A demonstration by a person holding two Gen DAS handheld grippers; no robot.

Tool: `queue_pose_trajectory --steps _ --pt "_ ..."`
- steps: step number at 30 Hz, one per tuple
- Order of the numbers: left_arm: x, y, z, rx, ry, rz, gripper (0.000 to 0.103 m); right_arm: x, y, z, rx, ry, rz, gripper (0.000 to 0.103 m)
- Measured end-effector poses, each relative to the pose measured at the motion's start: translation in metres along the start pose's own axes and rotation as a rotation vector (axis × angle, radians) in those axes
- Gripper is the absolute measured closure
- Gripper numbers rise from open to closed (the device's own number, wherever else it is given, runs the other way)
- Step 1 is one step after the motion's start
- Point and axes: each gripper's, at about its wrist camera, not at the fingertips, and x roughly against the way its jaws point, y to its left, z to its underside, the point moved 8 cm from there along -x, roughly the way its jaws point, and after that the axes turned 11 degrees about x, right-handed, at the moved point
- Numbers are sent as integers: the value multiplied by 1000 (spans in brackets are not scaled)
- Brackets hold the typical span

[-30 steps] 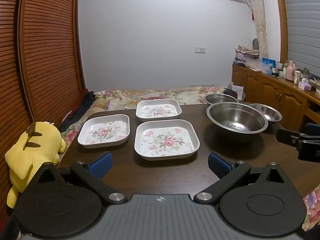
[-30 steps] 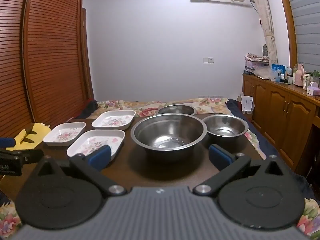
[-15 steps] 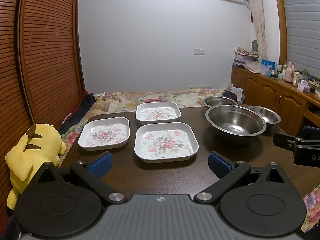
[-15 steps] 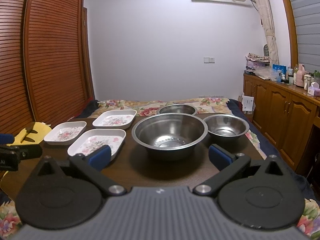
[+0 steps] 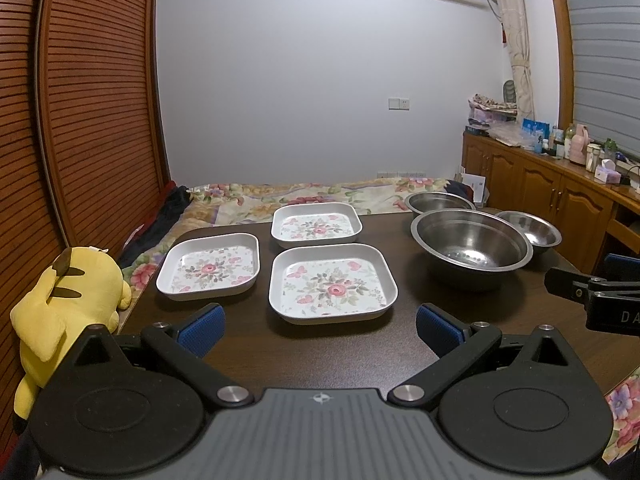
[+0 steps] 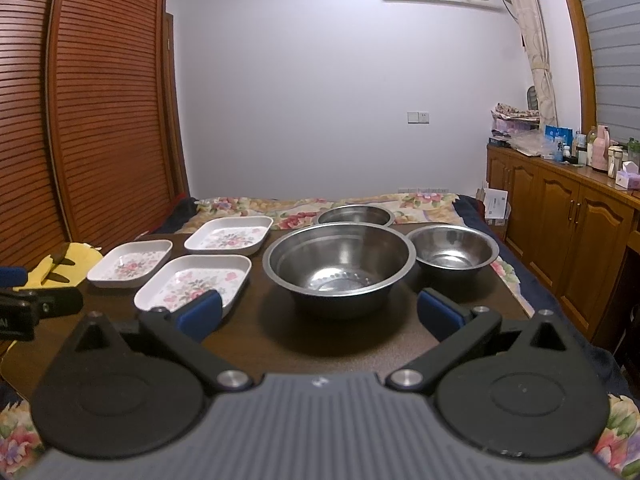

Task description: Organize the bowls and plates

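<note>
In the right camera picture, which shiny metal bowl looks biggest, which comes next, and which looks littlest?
1. The front bowl looks biggest, but it also sits nearest the camera.
2. The right bowl and the back bowl are too close to rank: the back one is farther away and partly hidden.

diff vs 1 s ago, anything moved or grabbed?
Only small drift: the left claw eased back slightly, so the plates and bowls sit a little farther off in its view. Nothing was grabbed or released; both claws stay open and empty. The three floral plates and three steel bowls lie unmoved on the table.
</note>
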Motion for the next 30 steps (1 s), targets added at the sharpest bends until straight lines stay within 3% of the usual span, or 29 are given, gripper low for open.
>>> queue_pose_trajectory --steps 30 --pt "-8 5 8 7 26 -3 0 -1 2 4 9 3 -4 0"
